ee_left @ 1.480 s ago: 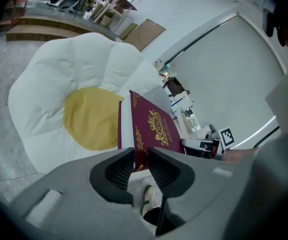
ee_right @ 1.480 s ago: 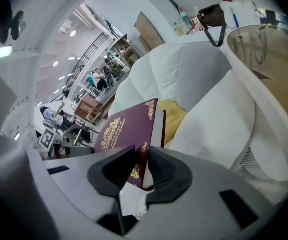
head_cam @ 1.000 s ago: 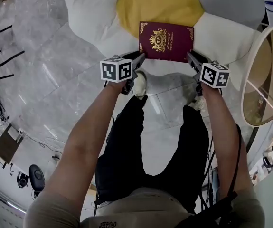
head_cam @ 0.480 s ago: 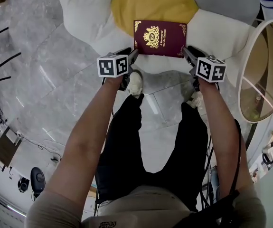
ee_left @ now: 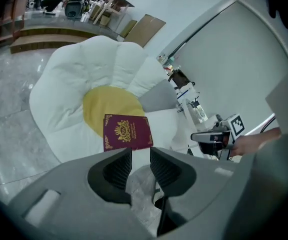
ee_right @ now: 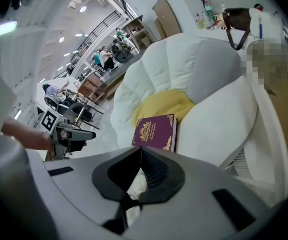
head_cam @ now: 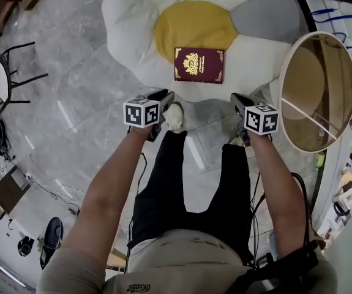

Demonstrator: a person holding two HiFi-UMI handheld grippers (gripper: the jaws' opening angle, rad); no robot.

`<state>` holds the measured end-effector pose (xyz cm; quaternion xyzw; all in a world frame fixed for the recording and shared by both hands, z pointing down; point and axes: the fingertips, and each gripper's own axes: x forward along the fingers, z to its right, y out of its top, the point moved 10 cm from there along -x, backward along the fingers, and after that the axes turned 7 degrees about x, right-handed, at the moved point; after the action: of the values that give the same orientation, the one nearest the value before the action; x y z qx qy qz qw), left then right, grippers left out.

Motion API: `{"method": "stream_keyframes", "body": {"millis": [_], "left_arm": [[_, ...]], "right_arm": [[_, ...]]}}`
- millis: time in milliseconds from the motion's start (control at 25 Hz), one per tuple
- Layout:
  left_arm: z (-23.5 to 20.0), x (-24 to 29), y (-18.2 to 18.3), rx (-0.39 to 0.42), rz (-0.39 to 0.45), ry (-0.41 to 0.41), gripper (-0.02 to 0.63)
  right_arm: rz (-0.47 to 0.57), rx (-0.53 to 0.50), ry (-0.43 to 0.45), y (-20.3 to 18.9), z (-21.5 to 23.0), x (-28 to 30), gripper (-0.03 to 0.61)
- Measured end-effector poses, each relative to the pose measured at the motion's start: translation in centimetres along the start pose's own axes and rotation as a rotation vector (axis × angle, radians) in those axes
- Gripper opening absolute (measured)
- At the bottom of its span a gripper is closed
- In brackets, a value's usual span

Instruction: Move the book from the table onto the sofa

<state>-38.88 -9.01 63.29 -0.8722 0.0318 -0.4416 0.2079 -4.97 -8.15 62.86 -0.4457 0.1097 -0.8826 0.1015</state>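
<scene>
Books: one, and there it is! A maroon book with a gold crest, lying flat and cover up on the sofa. It sits ahead of both grippers and apart from each.
Grippers: two, side by side, each with its marker cube.
Left gripper: jaws standing apart and gripping nothing (only a white shoe down below shows through the gap). The book sits just beyond its tips.
Right gripper: jaws clenched together, with nothing caught in them. The book lies ahead and slightly toward the left gripper.
Sofas: one, shaped like a flower, with white petals, a yellow middle and a single grey petal on the right gripper's side.
Tables: one table, round with a white rim and a brownish top, out past the right gripper.
Surface: the book straddles the yellow middle and the near white petal.
Room: a glossy grey marble floor. It is a big open space, with benches and people far behind the sofa.
Around: a black chair well out beyond the left gripper, and cables at the floor's edge.
In the way: the sofa's near petal lies between the tips and the book.
</scene>
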Motion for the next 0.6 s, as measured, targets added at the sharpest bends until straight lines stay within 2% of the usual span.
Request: {"method": "stream_keyframes", "body": {"millis": [80,160,240,360,600], "left_arm": [[2.4,-2.4,0.5,0.004,0.012,-0.014,0.102],[5.0,-4.9,0.9,0.005,0.025,-0.020,0.036],[7.7,-7.1,1.2,0.007,0.050,-0.034,0.010],[11.9,-10.2,1.6,0.026,0.066,-0.068,0.008],[21.1,-16.7,2.3,0.115,0.097,-0.135,0.008]], "right_arm": [[0.008,-0.005,0.022,-0.4,-1.8,-2.5,0.012],[0.013,-0.016,0.045,-1.0,-3.8,-5.2,0.012],[0.016,-0.039,0.072,-1.3,-5.5,-8.2,0.012],[0.016,-0.092,0.102,-1.6,-8.2,-12.6,0.012],[0.058,-0.154,0.154,-1.7,-12.5,-21.7,0.012]]}}
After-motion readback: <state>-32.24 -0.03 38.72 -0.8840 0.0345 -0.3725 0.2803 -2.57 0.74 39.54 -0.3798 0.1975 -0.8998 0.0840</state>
